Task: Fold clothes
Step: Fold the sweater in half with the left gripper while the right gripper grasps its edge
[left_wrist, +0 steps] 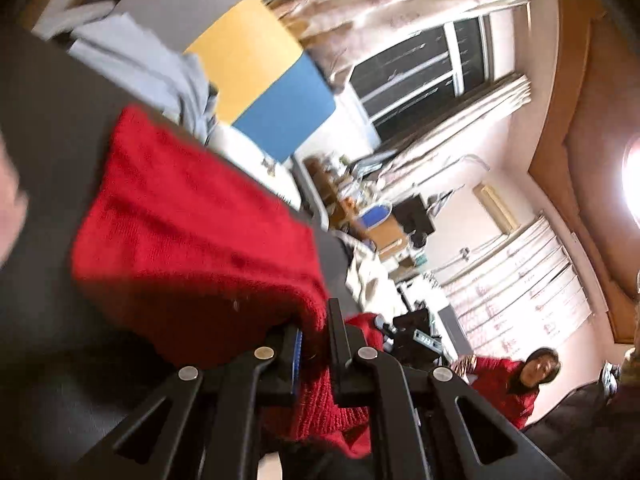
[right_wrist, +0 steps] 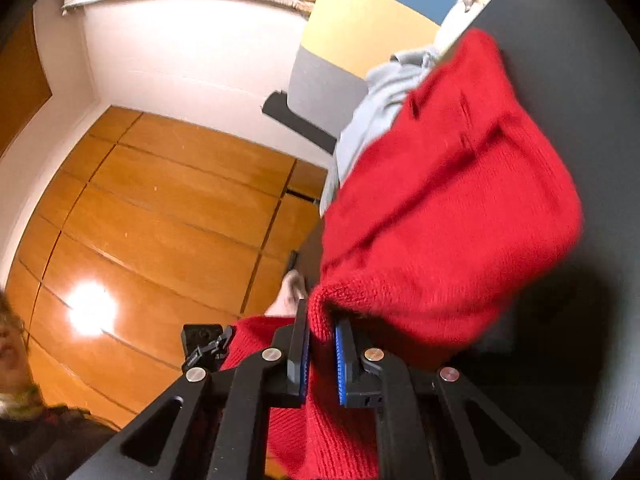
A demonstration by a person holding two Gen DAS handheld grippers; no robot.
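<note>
Red knitted sweater [left_wrist: 192, 236] hangs stretched between the two grippers, lifted off the dark grey table surface [left_wrist: 48, 128] with its far part draped back onto it. The left gripper [left_wrist: 316, 344] is tilted steeply, its black fingers clamped on a thick ribbed edge of the knit. The right gripper [right_wrist: 322, 356] is likewise tilted upward, its blue-padded fingers [right_wrist: 340, 360] pinching another ribbed edge of the same sweater [right_wrist: 448, 216]. The garment's long axis runs away from both grippers toward the table. A pale blue-grey garment [right_wrist: 380, 108] lies crumpled beyond it, at the table's far edge.
</note>
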